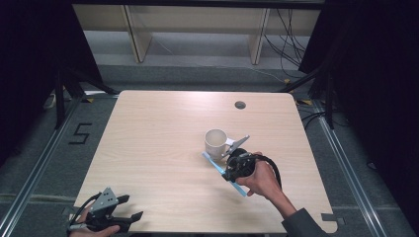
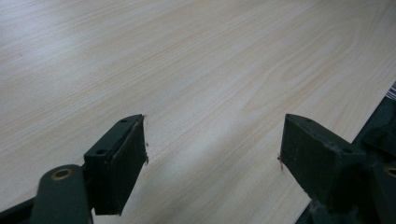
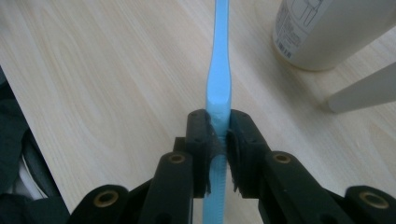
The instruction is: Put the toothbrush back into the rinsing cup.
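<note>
Your right gripper point(image 3: 218, 140) clamped blue toothbrush point(image 3: 218, 88); its long axis ran toward 11 o'clock, mug point(image 1: 216, 143) just beyond tip; left gripper point(image 2: 212, 154) gaped, idle at 7 o'clock.

Mug point(image 1: 216, 143) blocks the table's point(image 1: 158, 148) right-centre.

Soft overhead light, dark surroundings.

A light wood-grain table point(image 1: 163, 163) with rounded corners is seen from above, standing on a grey floor point(image 1: 44, 163). A small round hole point(image 1: 240, 104) is set near its far edge. A cream mug point(image 1: 216, 143) is stood upright on it, right of the middle, its handle turned to the right
</note>
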